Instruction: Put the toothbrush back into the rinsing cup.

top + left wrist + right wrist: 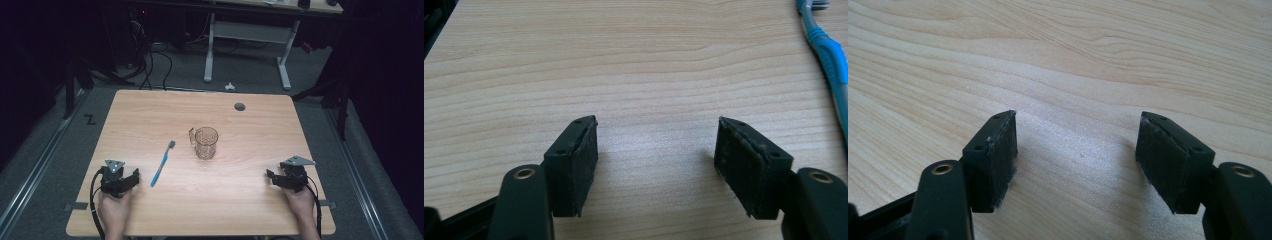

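L gripper [131, 178] jaws wide apart, nothing held, low near tabletop [240, 200] | R gripper [270, 176] same | toothbrush [163, 163] flat just beside L, glass mug [206, 142] centre, upright | likely step: brush pickup; handle best straddled mid-length, jaws squared across it

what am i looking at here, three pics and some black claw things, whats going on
A person sits at a wooden table holding a hand-held gripper in each hand: the left hand-held gripper and the right hand-held gripper. Each is a tool with two black jaws.

The wide picture comes from a fixed camera above the table. The other two come from small cameras riding on each gripper, looking along its jaws: left and right.

On the table lie a blue toothbrush, also seen at the edge of the left gripper view, and a clear glass mug standing upright. Both grippers are open, holding nothing.
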Available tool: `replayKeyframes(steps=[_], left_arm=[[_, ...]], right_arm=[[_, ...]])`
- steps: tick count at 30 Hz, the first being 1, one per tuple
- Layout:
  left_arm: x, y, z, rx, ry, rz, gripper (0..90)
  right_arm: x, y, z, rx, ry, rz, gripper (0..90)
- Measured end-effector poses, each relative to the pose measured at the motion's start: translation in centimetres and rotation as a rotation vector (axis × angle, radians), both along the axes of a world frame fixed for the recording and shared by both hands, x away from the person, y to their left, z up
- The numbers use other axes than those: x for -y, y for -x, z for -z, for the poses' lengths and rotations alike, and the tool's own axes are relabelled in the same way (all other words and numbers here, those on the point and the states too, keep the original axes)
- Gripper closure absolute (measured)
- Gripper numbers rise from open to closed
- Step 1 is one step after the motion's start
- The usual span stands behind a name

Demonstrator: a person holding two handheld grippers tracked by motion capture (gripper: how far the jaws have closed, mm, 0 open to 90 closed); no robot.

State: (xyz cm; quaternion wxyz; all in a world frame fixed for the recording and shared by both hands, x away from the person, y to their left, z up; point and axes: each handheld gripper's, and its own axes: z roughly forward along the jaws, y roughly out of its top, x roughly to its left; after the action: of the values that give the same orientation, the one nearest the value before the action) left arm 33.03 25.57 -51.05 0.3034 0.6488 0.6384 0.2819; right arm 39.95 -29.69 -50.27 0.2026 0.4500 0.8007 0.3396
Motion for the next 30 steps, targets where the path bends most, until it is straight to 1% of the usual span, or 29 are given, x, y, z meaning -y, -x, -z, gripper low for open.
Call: replayKeyframes(steps=[13,24,30], left_arm=[[0.05,-0.01,0.00,-0.002,0.000,0.006,32.6],[0.12,0.00,0.00,-0.002,0.000,0.001,32.1],[0.21,-0.04,0.02,-0.007,0.004,0.015,28.8]], right_arm=[[0.03,-0.02,0.01,0.001,-0.001,0.000,33.4],[0.03,-0.02,0.02,0.001,-0.004,0.002,33.4],[0.03,-0.02,0.01,0.001,-0.004,0.002,33.3]])
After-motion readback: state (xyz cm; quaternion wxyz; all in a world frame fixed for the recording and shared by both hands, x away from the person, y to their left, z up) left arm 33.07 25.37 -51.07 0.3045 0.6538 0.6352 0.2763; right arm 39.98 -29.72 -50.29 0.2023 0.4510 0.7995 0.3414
